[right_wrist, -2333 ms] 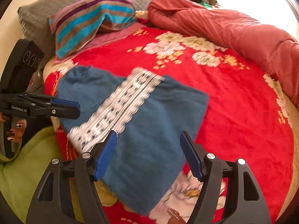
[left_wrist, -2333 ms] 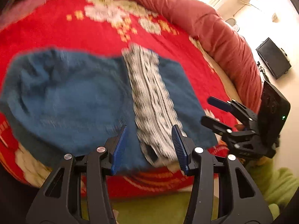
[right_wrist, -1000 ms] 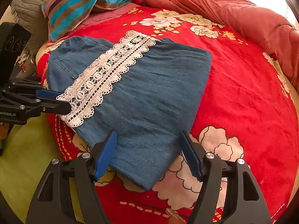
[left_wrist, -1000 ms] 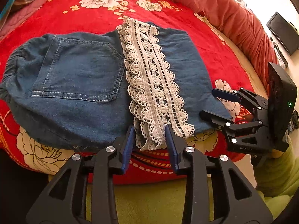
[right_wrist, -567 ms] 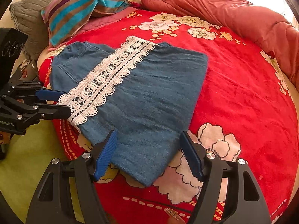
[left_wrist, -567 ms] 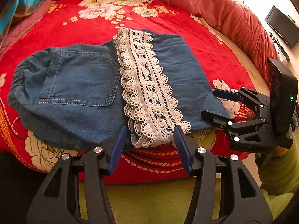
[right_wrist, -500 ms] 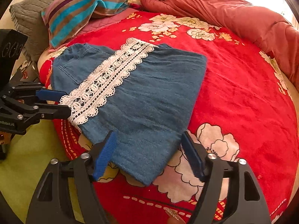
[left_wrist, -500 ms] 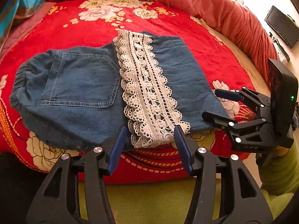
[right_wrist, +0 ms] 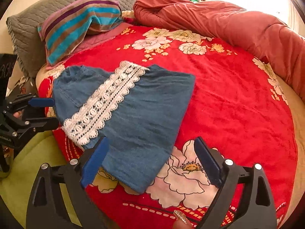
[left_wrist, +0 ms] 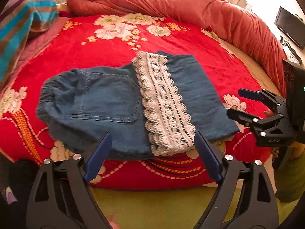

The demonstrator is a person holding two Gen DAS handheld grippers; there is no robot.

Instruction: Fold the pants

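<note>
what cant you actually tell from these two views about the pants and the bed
- Underside layers of the folded denim pants: hidden by the top layer, both views.
- Pants' near hem, right wrist view: partly covered by the right gripper.
- Lace band's weave: blurred, left wrist view.
- Under the striped towel: covered.
- Red floral blanket below the bed edge: cut off by the frame, both views.

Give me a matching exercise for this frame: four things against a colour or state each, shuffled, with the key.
Things:
1. denim pants
2. lace trim
3. left tongs
4. rolled quilt

States:
A. white, lying across the denim
B. open, holding nothing
C. brick red, along the bed's far edge
D. blue, folded on the red floral blanket

Pairs: 1-D, 2-A, 3-B, 4-C
</note>
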